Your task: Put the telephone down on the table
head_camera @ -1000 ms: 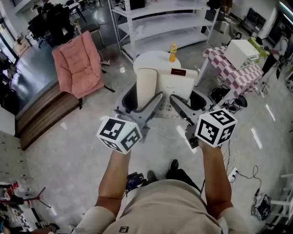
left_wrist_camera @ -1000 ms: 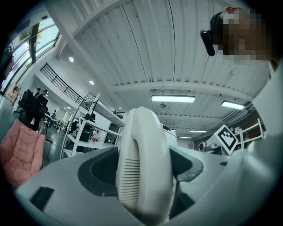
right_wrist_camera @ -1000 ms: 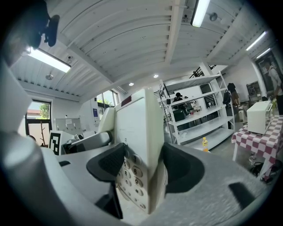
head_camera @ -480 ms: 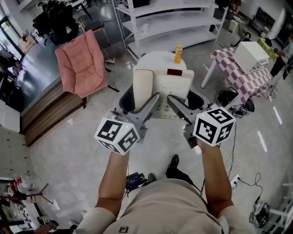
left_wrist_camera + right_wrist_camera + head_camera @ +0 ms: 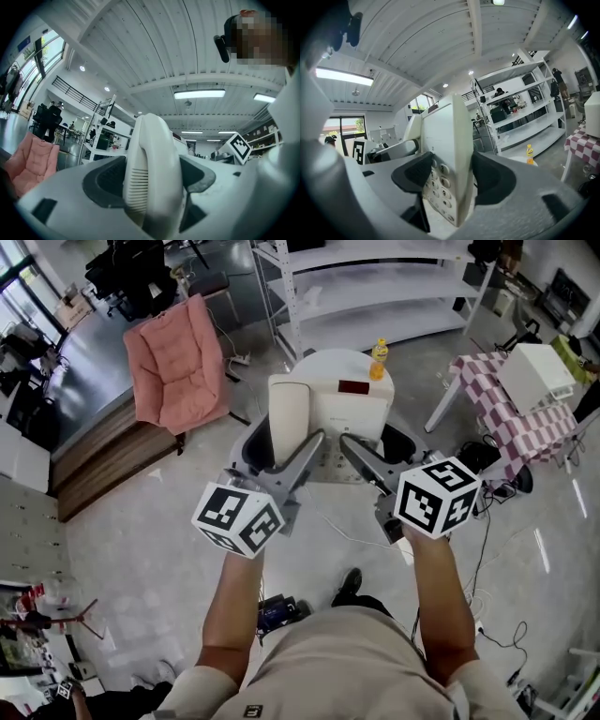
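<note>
Telephone (image 5: 349,416): white desk set, carried between the two grippers in front of the person, tilted up on edge with its keypad face toward the person's left. In the head view it covers the near side of the round white table (image 5: 323,360). Contact with the tabletop cannot be confirmed from that view.

Left gripper (image 5: 281,442): jaws closed against the handset (image 5: 289,423), which sits in its cradle on the telephone's left side. In the left gripper view the dark pads press both flanks of the handset (image 5: 152,173), with the slotted earpiece end nearest the camera.

Right gripper (image 5: 380,442): jaws clamped on the right edge of the telephone body. In the right gripper view the pads bear on either face of the telephone (image 5: 445,164), one over the keypad buttons, the other on the plain back.

Surroundings: a yellow bottle (image 5: 379,359) stands upright on the far right part of the table, apart from the telephone. A pink armchair (image 5: 178,362) stands to the left, white shelving (image 5: 375,287) behind the table, and a second table with a checked cloth (image 5: 506,409) to the right, carrying a white box (image 5: 536,376).
</note>
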A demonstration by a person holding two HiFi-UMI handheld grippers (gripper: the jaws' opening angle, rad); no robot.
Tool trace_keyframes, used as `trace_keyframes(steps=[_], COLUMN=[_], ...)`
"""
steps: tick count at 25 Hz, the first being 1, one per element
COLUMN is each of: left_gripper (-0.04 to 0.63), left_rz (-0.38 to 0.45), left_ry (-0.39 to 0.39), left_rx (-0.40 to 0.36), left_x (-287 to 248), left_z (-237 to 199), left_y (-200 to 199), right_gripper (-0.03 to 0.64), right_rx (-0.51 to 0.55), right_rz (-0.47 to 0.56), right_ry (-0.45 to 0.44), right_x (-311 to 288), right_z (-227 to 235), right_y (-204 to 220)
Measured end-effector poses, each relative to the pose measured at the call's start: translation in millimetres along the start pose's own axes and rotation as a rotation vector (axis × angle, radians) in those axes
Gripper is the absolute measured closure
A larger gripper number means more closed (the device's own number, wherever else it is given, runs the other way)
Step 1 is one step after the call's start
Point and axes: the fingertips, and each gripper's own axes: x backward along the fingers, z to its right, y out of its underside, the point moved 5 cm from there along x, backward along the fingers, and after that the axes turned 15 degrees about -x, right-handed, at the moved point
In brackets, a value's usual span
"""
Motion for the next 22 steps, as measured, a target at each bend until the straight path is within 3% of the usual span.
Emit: trace_keyframes(steps=[11,22], left_gripper=[0.25,0.25], left_rz=[-0.033,-0.047], left_ry=[-0.034,0.007], left_rx=[-0.025,-0.024], left_x=[-65.4,-116.6], left_z=[13.6,26.5], left_y=[7.7,19.1], right_gripper=[0.356,0.356], right_rx=[-0.025,-0.048], right_rz=[-0.012,0.008], right_ry=[-0.048,-0.018], right_x=[-2.0,5.8], right_z=[61.4,106.9], right_y=[-34.9,-55.2])
